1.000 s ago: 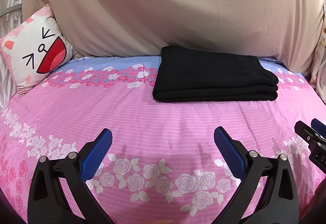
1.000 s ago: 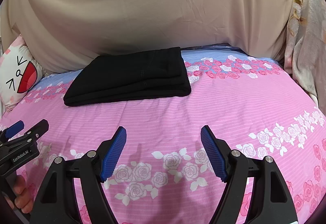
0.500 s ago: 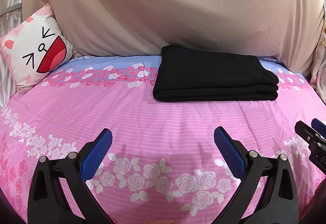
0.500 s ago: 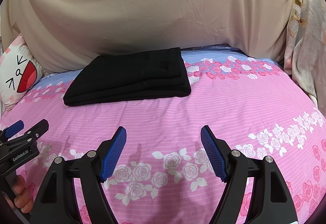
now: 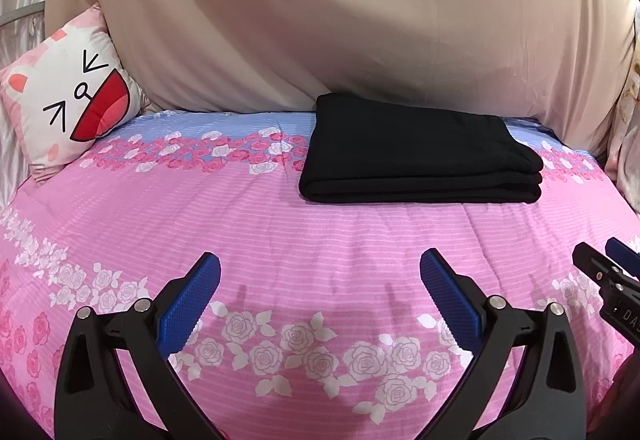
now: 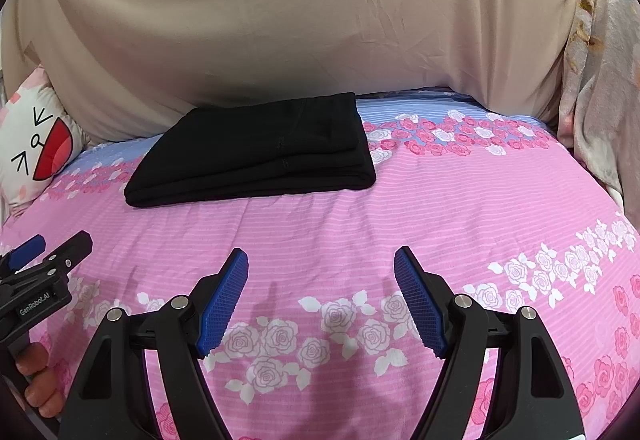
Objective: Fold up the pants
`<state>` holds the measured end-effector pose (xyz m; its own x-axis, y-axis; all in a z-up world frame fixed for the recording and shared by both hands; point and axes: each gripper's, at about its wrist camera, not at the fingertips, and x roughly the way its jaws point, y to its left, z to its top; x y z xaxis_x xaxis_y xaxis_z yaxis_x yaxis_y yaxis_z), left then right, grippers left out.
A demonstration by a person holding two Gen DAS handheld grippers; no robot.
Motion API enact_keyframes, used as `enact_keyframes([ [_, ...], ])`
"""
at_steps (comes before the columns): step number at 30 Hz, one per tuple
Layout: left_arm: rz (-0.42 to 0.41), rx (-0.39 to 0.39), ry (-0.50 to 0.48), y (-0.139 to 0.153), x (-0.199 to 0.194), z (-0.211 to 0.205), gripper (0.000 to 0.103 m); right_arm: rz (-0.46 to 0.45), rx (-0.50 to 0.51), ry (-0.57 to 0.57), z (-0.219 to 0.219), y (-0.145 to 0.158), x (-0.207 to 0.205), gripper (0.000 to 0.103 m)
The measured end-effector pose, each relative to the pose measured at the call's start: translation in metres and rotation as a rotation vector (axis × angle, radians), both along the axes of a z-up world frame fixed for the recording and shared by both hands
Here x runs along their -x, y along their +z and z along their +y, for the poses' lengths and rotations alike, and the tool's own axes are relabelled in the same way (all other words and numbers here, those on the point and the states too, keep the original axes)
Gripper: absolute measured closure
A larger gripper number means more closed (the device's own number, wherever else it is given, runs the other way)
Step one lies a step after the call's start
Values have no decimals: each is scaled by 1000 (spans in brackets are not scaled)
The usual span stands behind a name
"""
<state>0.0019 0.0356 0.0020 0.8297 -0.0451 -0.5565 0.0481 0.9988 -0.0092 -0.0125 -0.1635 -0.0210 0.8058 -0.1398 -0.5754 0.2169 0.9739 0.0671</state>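
Soft black pants [image 5: 416,150] lie folded into a layered rectangle; both grippers' ribbed blue fingers [image 5: 190,304] spread apart, empty.

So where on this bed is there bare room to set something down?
The wide pink bedspread between the folded black pants and the open left gripper is bare, as is the stretch between the pants and the cat pillow. Right of the pants is free too. Behind them, the beige sheet crowds close.
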Motion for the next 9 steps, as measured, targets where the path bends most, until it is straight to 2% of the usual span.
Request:
enact_keyframes([
  [9,3,-41,-23,-1,-1,-8,5,-12,23,0,-1,2,2,25],
])
